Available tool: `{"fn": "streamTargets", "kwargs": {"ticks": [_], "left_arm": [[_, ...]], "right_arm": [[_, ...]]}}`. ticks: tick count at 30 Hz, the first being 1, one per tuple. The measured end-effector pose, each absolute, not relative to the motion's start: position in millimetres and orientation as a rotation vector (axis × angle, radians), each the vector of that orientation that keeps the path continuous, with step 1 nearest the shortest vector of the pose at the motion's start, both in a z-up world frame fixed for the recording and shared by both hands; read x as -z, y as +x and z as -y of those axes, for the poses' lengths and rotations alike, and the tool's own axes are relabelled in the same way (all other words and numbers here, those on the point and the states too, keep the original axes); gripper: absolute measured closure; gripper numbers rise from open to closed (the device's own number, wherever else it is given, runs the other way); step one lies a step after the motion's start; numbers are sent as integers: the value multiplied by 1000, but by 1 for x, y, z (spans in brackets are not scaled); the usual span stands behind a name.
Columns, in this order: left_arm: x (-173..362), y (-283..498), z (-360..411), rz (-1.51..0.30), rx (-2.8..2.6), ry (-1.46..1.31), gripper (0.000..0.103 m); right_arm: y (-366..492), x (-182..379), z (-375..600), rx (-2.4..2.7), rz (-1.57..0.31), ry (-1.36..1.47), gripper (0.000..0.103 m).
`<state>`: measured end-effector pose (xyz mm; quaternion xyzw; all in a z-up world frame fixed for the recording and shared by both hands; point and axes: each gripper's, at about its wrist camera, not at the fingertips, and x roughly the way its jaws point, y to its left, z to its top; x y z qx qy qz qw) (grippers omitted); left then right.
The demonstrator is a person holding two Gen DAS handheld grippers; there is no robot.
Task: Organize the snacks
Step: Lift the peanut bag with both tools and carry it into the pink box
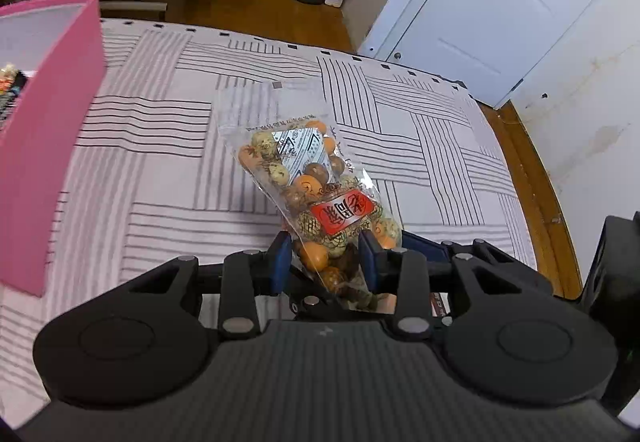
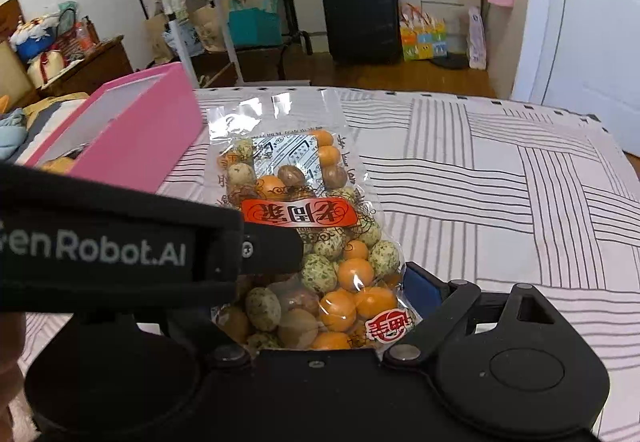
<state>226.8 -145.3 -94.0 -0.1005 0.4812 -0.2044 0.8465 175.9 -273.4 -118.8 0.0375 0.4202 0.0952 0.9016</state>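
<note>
A clear snack bag (image 1: 316, 186) of orange, brown and speckled coated nuts with a red label is held above the striped bedspread (image 1: 160, 170). My left gripper (image 1: 326, 258) is shut on its lower end, blue pads on both sides. In the right wrist view the same bag (image 2: 304, 226) fills the space between my right gripper's jaws (image 2: 320, 306); its right blue pad (image 2: 420, 288) touches the bag's edge, and the left finger is hidden behind the left gripper's black body (image 2: 120, 246). A pink box (image 1: 48, 130) stands at the left and holds other snacks.
The pink box also shows in the right wrist view (image 2: 132, 138), left of the bag. The bed's far edge (image 1: 280, 42) borders a wooden floor with a black suitcase (image 2: 360, 14), gift bags and a white door (image 1: 500, 2).
</note>
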Motion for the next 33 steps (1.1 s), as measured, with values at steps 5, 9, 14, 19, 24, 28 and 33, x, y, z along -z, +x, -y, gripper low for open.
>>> {"fn": "streamTargets", "kwargs": {"ticks": [5,9,14,19,24,28,33], "left_arm": [[78,202,121,-996,441,-213,69],[66,180,105,-983,441,-192,69],[55,155,75,-1003,459,-197,68],[47,131,46,-1012,463,-196,68],[35,115,22,-993,463,-212,68],[23,108,6,-949,458,-226,68],[18,109,-13,-920,427,-255,68]], "right_arm": [[152,103,254,-204,-826,37,11],[130,93,236,-215,-798,26,11],[103,83,209,-227,-791,-7,11],[84,72,185,-242,-793,-42,11],[75,56,165,-259,-781,-73,11],[75,44,153,-276,-746,-101,11],[83,40,138,-301,-720,-122,11]]}}
